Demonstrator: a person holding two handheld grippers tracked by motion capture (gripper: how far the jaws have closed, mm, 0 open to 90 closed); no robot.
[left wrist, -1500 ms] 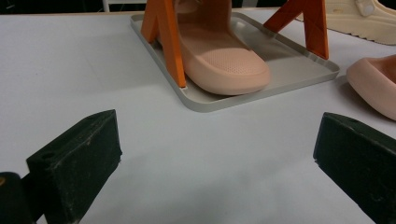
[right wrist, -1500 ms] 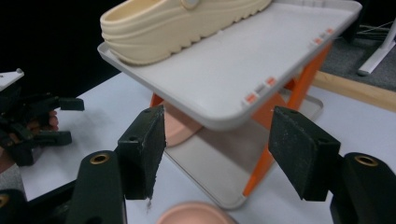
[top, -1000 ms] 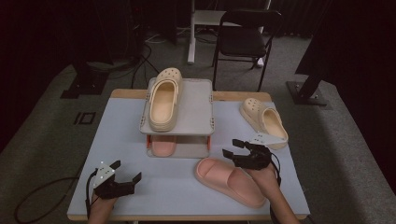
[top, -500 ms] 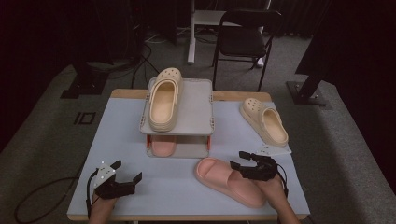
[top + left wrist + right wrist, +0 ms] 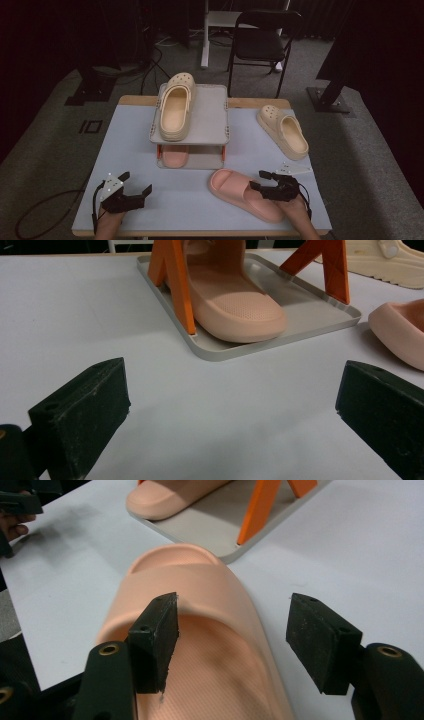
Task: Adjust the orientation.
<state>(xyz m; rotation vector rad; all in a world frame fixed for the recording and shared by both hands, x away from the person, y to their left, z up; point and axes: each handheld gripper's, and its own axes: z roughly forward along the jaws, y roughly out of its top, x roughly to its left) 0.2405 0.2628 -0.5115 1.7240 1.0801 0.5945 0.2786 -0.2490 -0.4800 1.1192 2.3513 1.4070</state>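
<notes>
No text, label, brand or number can be read anywhere (shoes, shelf and table bear none).

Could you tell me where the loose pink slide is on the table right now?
In the high view the pink slide lies near the table's front right, just ahead of the shoe rack, with the right gripper over its heel end.
</notes>
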